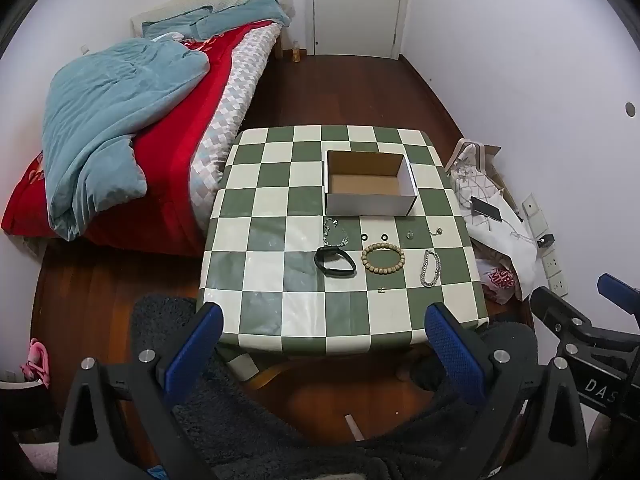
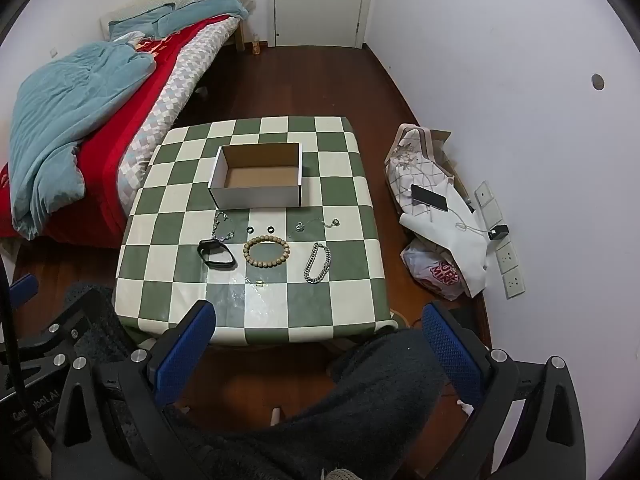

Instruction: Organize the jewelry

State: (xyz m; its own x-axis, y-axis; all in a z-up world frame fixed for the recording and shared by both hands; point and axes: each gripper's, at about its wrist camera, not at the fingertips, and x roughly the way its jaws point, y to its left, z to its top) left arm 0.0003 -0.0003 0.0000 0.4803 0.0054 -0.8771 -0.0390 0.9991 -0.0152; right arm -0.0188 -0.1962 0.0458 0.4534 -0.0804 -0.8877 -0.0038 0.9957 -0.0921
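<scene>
An open empty cardboard box (image 1: 368,184) (image 2: 258,182) stands on the green-and-white checkered table (image 1: 280,200) (image 2: 352,200). In front of it lie a black band (image 1: 334,263) (image 2: 216,255), a wooden bead bracelet (image 1: 383,259) (image 2: 266,251), a silver chain bracelet (image 1: 430,268) (image 2: 318,263), a thin silver charm bracelet (image 1: 335,231) (image 2: 223,225), two small black rings (image 1: 374,237) (image 2: 260,229) and small silver pieces (image 1: 424,233) (image 2: 318,225). My left gripper (image 1: 324,354) and right gripper (image 2: 320,354) are both open and empty, held back from the table's near edge.
A bed (image 1: 132,128) with a blue quilt and red cover runs along the left of the table. Bags, a phone (image 2: 429,197) and wall sockets (image 2: 504,248) sit on the floor to the right. A closed door (image 1: 358,4) is at the back. A dark fuzzy garment (image 2: 380,400) lies below the grippers.
</scene>
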